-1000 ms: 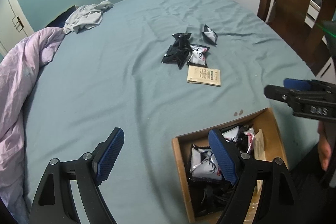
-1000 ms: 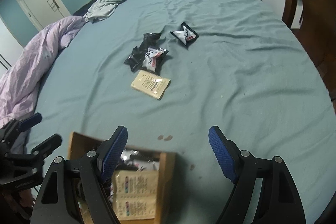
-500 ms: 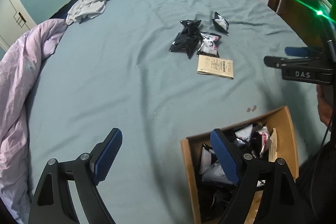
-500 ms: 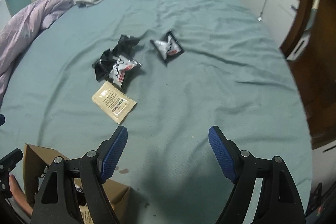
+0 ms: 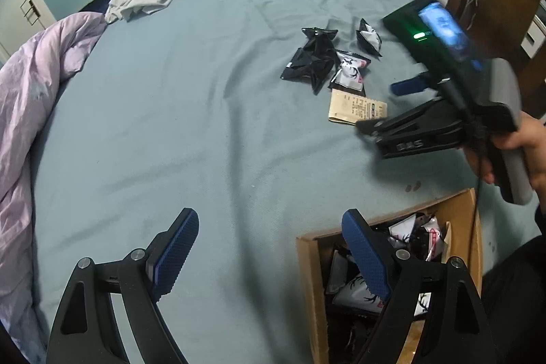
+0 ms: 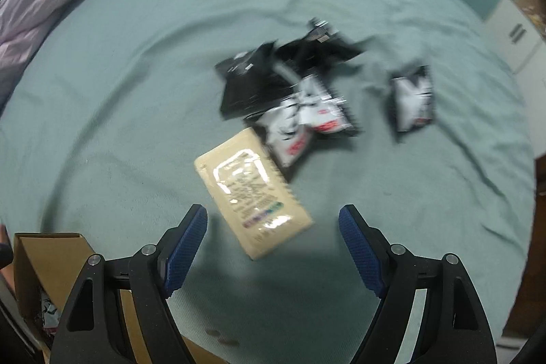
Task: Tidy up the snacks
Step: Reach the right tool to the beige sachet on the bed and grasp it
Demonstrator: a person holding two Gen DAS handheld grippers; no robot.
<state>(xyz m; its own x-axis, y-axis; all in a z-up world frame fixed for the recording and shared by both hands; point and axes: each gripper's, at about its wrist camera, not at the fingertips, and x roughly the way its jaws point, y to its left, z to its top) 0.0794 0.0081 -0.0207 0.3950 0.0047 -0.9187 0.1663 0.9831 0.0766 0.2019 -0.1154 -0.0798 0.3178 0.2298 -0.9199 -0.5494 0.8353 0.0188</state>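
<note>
The right tongs [image 6: 273,248] are hanging open and empty over the beige sachet [image 6: 254,193], which is lying flat on the bed [image 6: 119,91] just in front of the cardboard box [image 5: 309,261]. The left tongs [image 5: 269,258] are also open, holding nothing, beside the box. The risk, I think, is the flatness of the sachet: the pads may slide over it or pinch the sheet together with it (the fabric is soft and wrinkled). The neighbouring black-and-white snack packets [image 6: 300,115] are touching its far corner, so a careless closing may drag them too.
</note>
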